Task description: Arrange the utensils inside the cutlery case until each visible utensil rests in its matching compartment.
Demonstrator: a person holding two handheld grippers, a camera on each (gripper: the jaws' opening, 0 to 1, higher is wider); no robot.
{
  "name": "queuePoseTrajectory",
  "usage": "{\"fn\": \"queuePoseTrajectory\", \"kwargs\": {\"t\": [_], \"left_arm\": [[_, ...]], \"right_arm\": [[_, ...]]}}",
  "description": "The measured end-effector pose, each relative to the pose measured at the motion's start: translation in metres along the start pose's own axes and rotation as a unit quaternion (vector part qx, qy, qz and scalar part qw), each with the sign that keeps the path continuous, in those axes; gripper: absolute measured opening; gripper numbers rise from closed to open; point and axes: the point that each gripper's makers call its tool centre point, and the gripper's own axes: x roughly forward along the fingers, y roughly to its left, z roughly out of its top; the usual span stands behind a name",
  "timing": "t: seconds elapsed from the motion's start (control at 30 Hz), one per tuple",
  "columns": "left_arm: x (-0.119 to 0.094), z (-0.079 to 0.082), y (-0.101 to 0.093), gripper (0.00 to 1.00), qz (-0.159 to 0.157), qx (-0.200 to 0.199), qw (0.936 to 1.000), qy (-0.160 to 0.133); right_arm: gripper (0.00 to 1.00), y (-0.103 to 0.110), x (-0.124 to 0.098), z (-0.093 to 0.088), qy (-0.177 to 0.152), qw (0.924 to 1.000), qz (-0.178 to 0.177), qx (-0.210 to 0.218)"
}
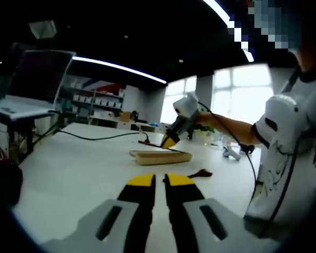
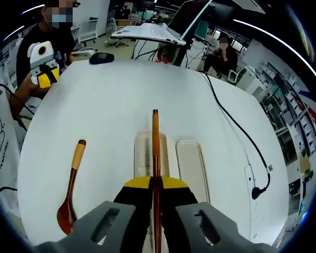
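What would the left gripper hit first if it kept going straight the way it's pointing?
Probably the wooden cutlery case lying straight ahead of the left gripper. Bare table lies between them; the spoon sits off to the right.

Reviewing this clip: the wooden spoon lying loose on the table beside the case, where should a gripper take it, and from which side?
Probably at mid-handle of the spoon, coming from above with the jaws across its width. It lies flat on the white table, apart from the cutlery case, so nothing blocks a top approach. The straight handle is narrower than the dark red bowl. The right gripper already holds a chopstick.
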Motion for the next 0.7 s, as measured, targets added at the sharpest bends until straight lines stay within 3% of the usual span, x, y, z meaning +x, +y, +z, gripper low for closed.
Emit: {"fn": "queuePoseTrajectory", "kwargs": {"t": [0.7], "left_arm": [[-0.004,-0.006,0.003,0.07,0.012,-0.001,0.9999,0.009]], "right_arm": [[0.02,0.004,0.017,-0.026,0.045,0.9988,0.019,0.003]]}}
